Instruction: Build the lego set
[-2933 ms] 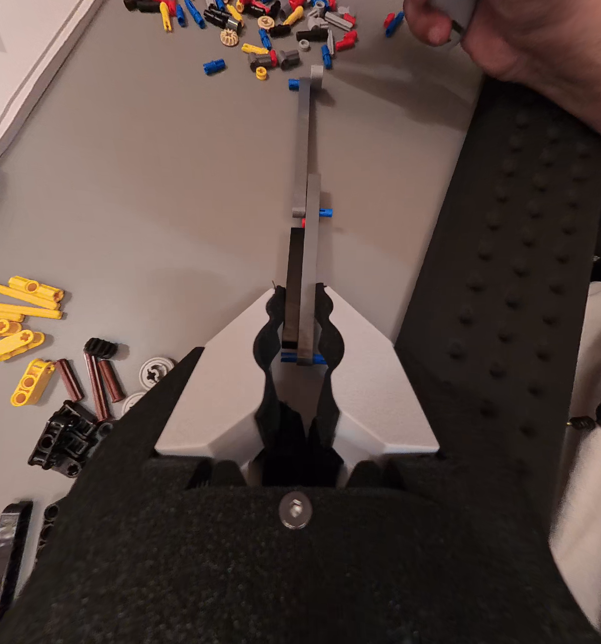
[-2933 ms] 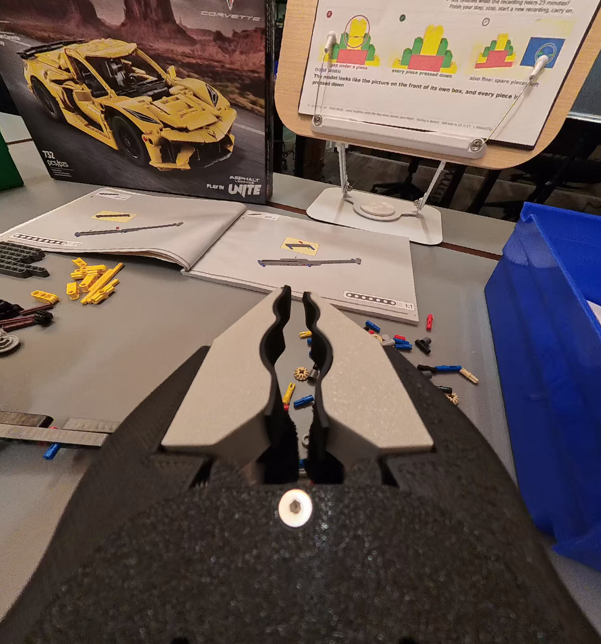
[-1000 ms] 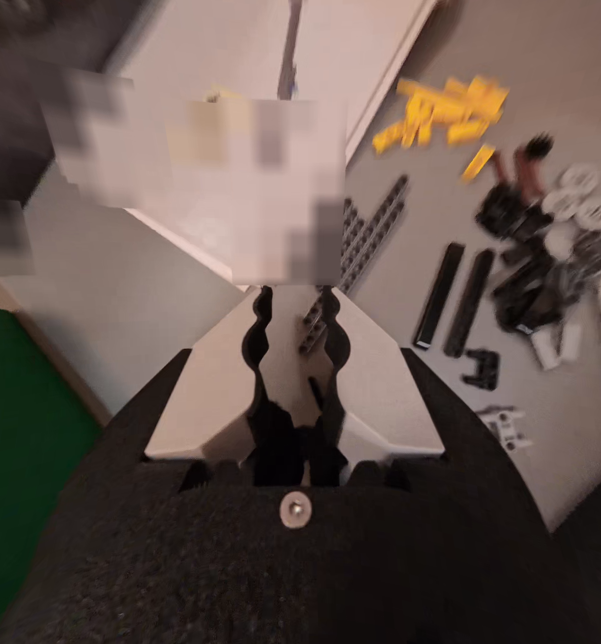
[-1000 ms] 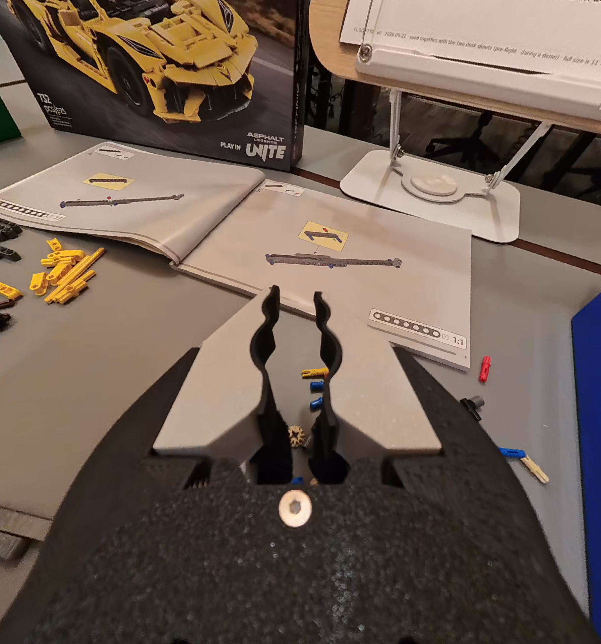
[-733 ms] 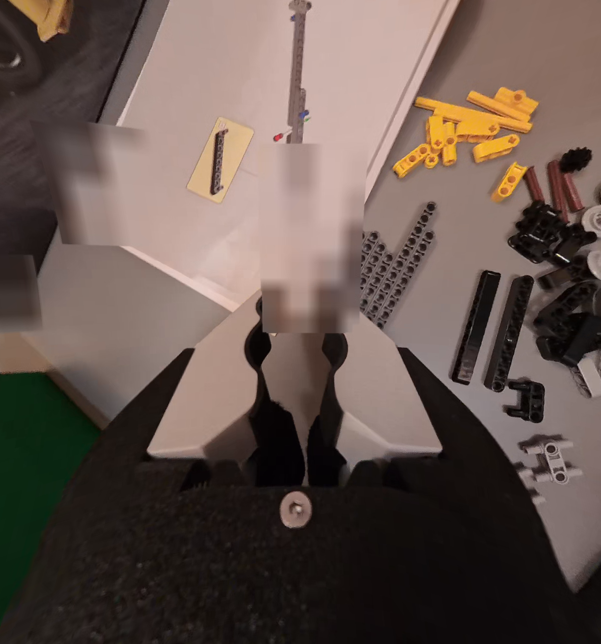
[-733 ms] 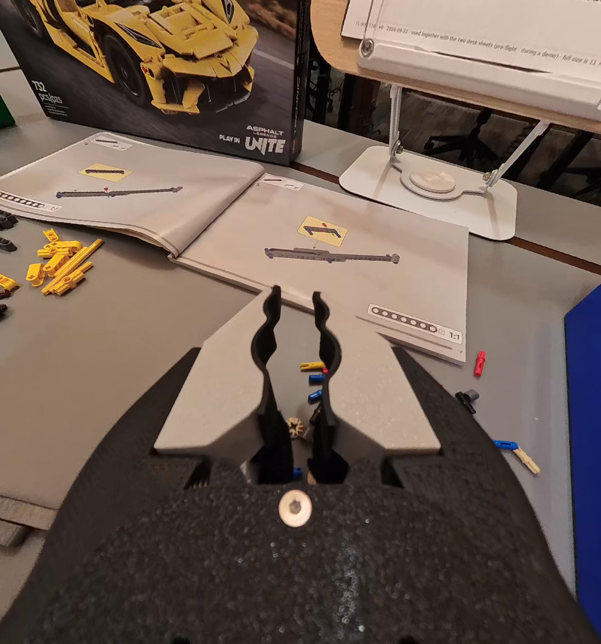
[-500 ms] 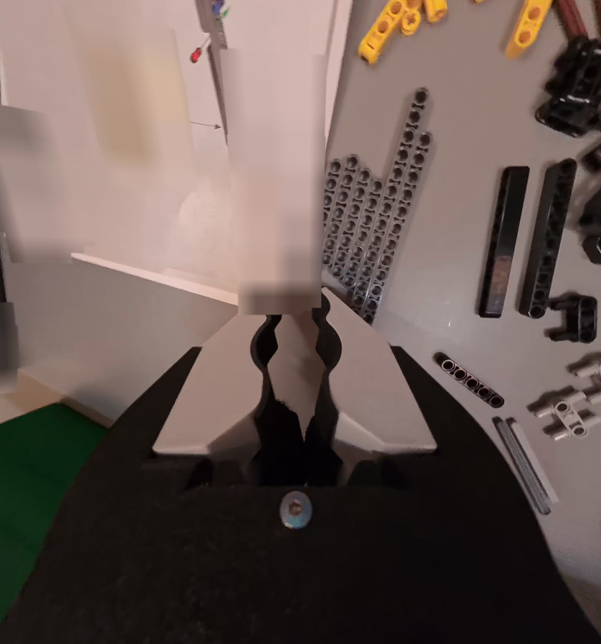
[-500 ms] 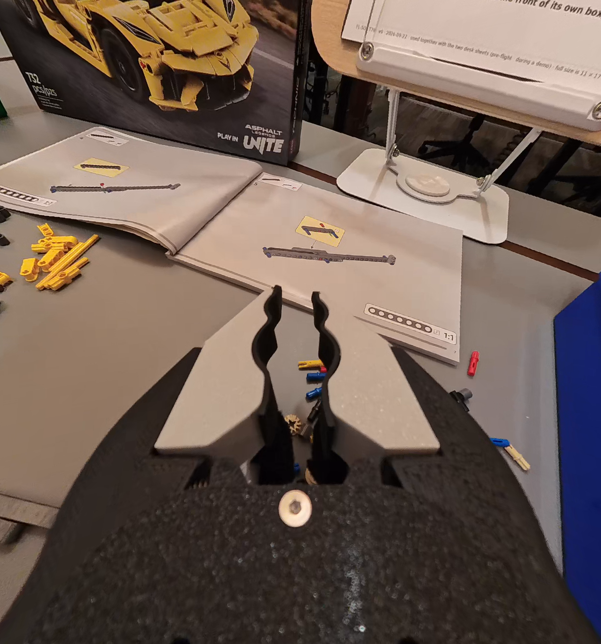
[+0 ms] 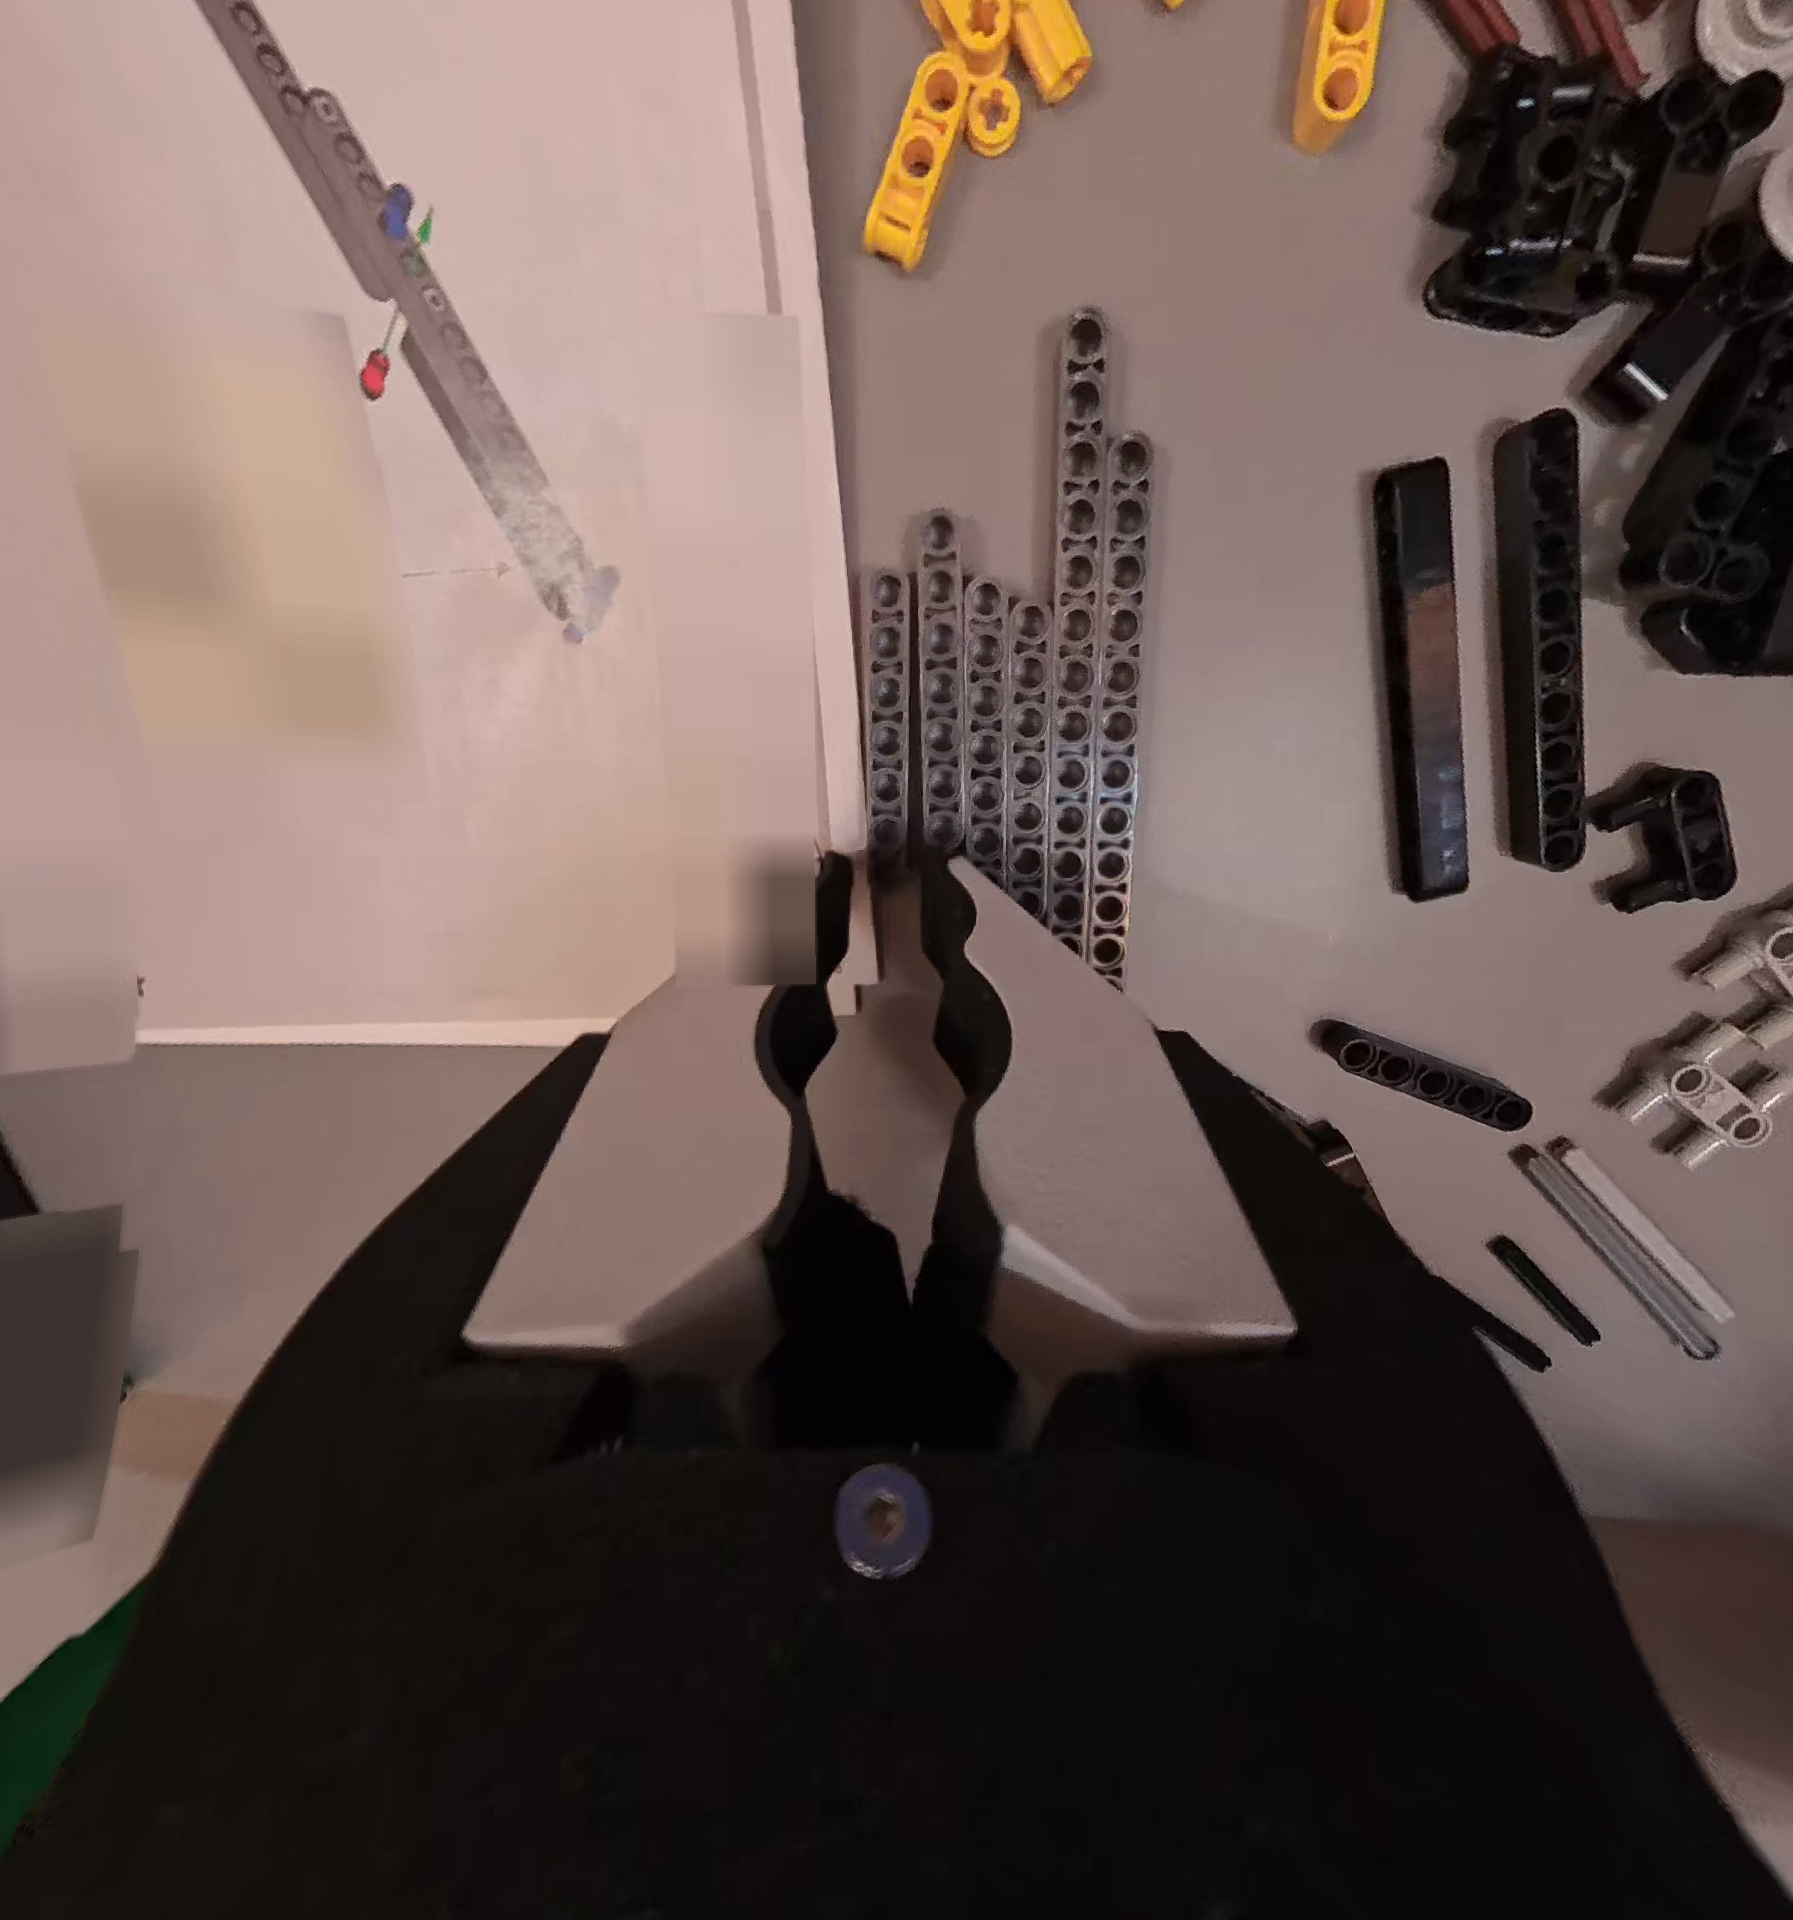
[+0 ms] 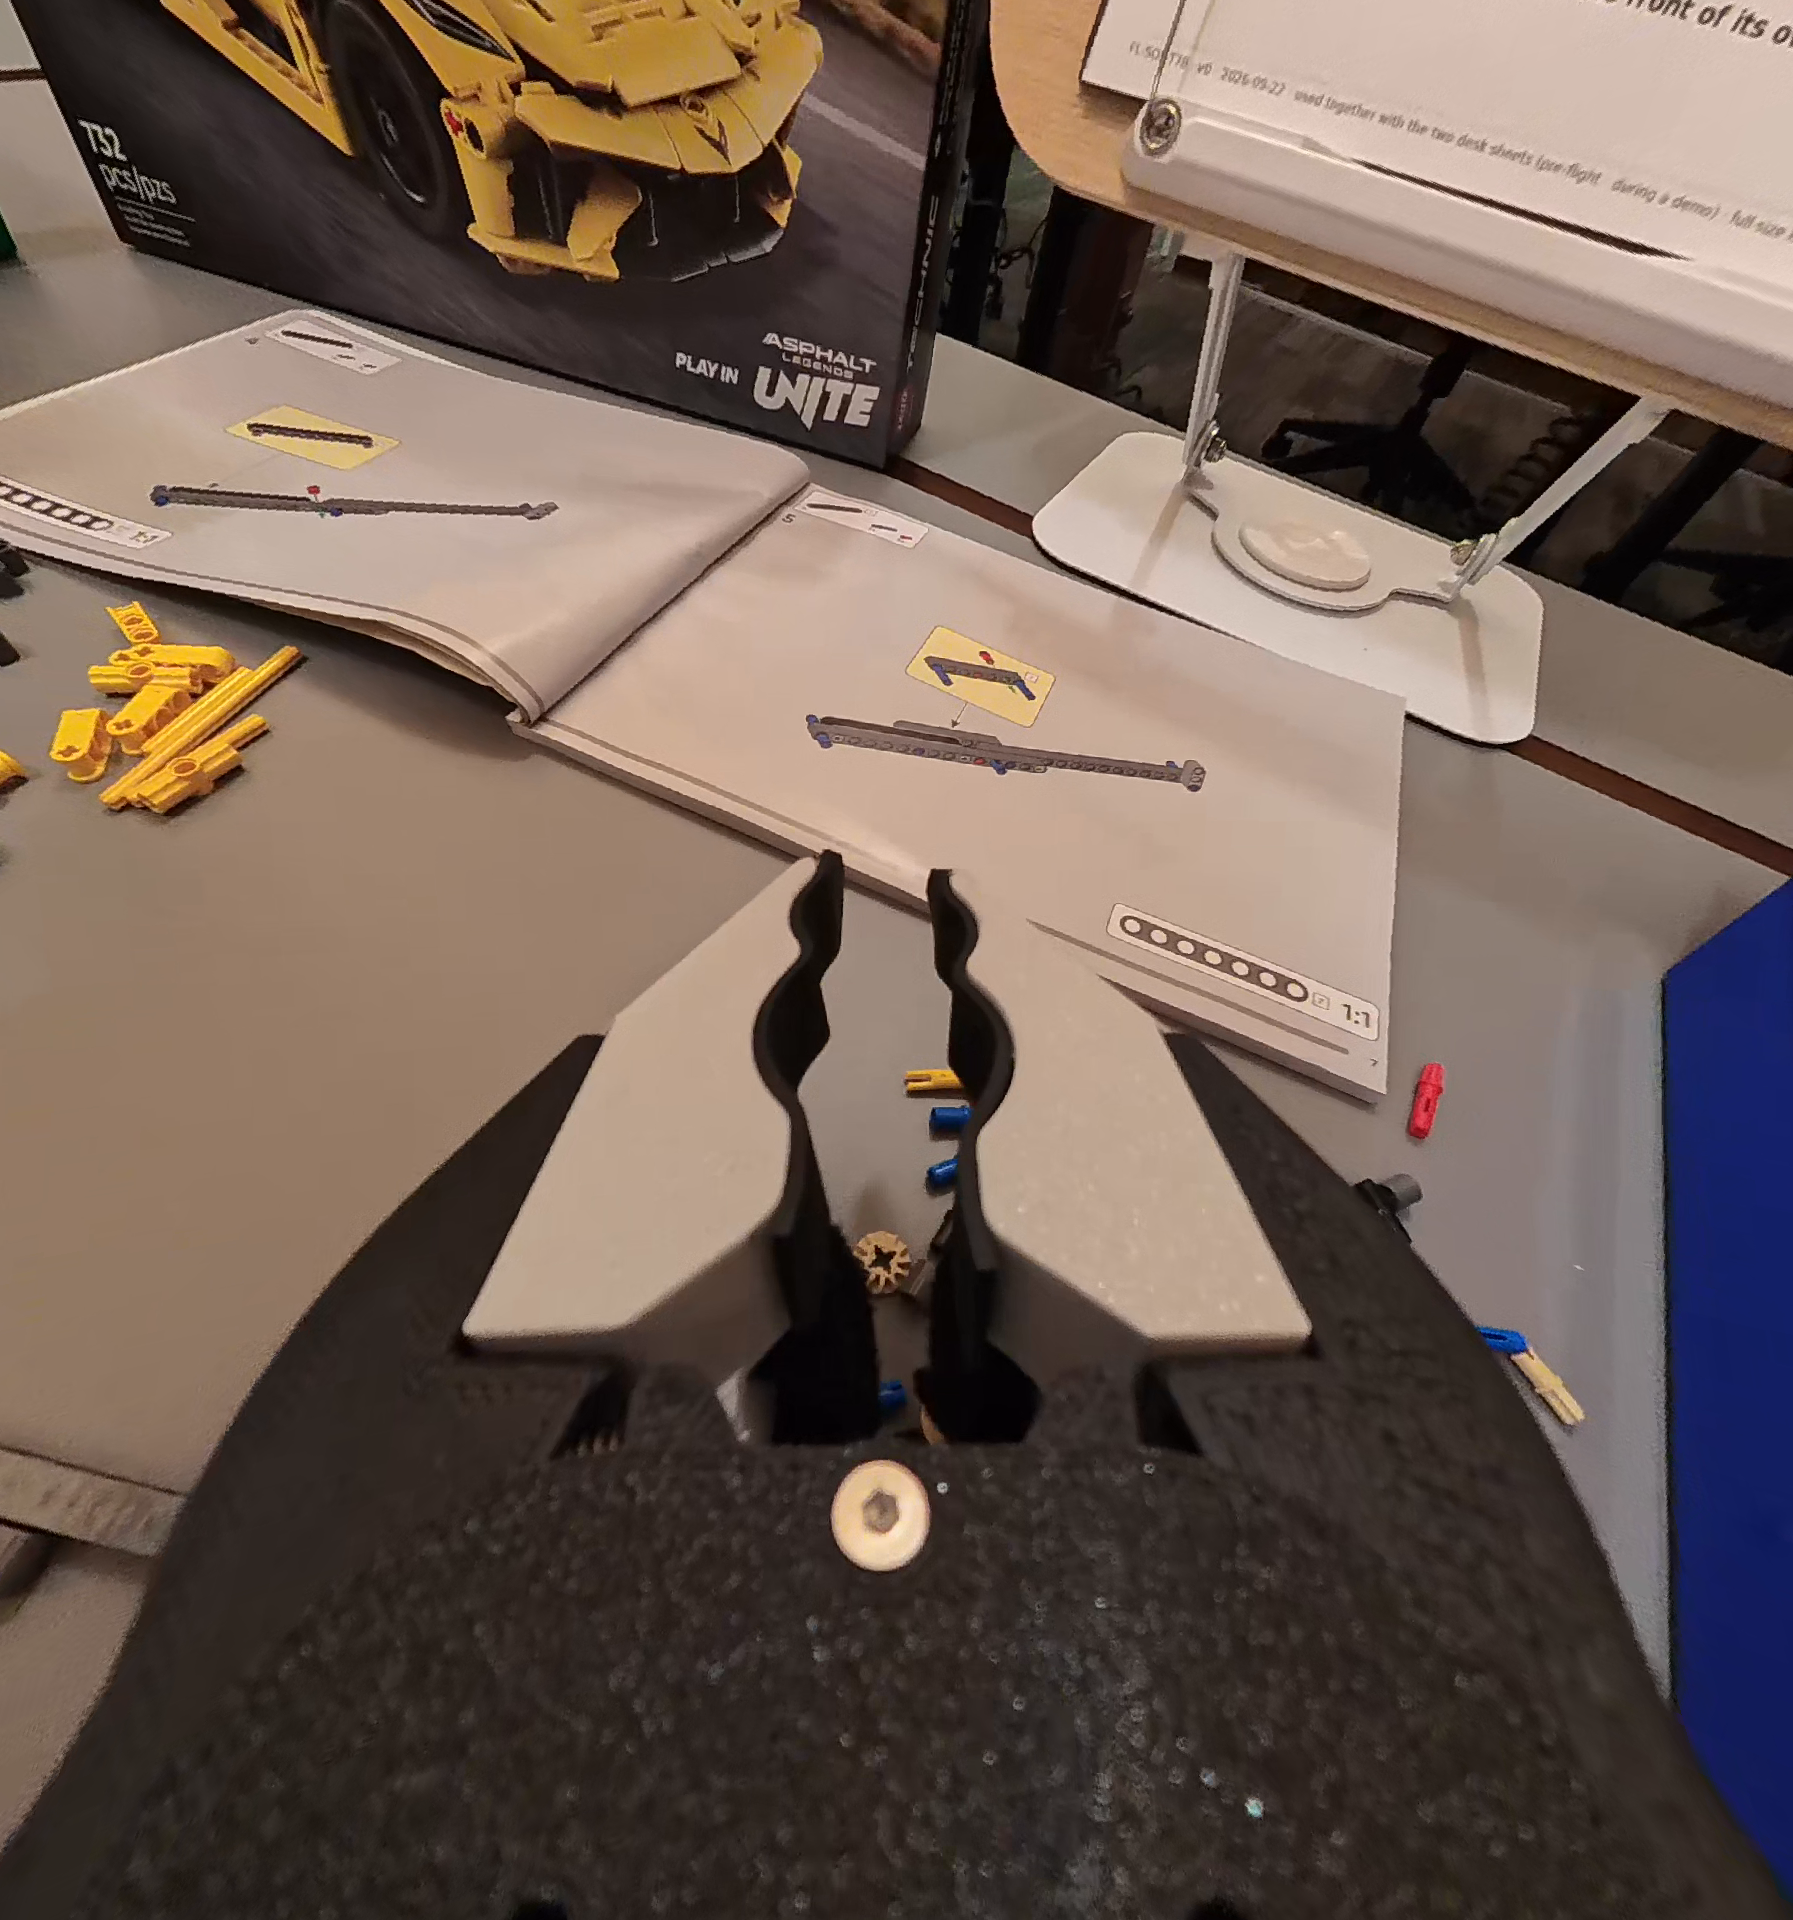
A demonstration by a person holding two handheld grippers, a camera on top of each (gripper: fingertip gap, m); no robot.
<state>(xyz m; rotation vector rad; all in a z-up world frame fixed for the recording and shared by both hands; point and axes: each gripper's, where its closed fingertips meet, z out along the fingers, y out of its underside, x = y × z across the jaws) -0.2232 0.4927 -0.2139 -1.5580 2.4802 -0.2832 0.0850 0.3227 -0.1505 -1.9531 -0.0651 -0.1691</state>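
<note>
The left gripper hangs over the counter with its jaws apart and nothing between them. The step in hand looks like picking a dark grey beam from the row of grey beams that lies just ahead of the jaw tips and slightly to their right, hard against the edge of the instruction booklet. The beams lie side by side and touching, so a clean pick calls for choosing an outer beam or a longer one whose end stands clear of the rest, lining the jaws across its width, and coming down straight so that the neighbours are not dragged along. The left jaw tip sits over the booklet's corner; it may catch the paper if lowered where it is, so shifting right first seems wise. Two black beams lie farther right of the jaws, well apart from the grey row, and yellow connectors lie far ahead.

The right gripper also has its jaws apart and empty. It points at the booklet's open page, which lies just past the tips. Between and beneath its jaws lie loose small parts: blue pins, a yellow pin and a tan gear. A red pin lies off to the right of the jaws.
</note>
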